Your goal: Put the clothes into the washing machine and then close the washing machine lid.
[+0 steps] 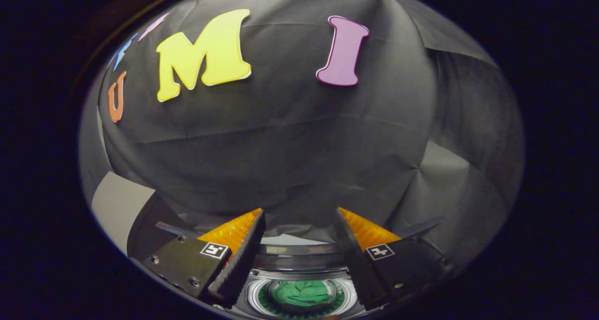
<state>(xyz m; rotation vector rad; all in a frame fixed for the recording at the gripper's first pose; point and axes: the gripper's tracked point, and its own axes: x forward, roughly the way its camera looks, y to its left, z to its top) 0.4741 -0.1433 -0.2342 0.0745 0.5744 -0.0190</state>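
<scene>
Fingers of the gripper (pixel 299 214) rise from the lower middle of the frame, spread wide with a broad gap between their tips and nothing held between them. The tips point up at the black cloth wall (pixel 281 142), which takes up the whole centre and top of the frame and hangs in soft folds and creases. The room between the tips and ahead of them is open as far as that cloth.

At the bottom centre of the frame, low between the bases of the two fingers, sits the washing machine (pixel 299 264). Its round drum opening (pixel 302 296) faces upward toward the camera, ringed by a pale rim, and the lid is not down over it. Inside the drum lies a crumpled green garment (pixel 304 293), well within the rim and apart from both fingers. Above the drum in the frame, a darker band of the machine's top edge runs across the gap between the fingers, with a pale strip just beyond it.

At the lower left of the frame, beside the left finger, a pale grey panel (pixel 114 207) shows past the edge of the cloth. At the right of the frame the cloth folds back in a lighter grey sheet (pixel 449 170).
</scene>
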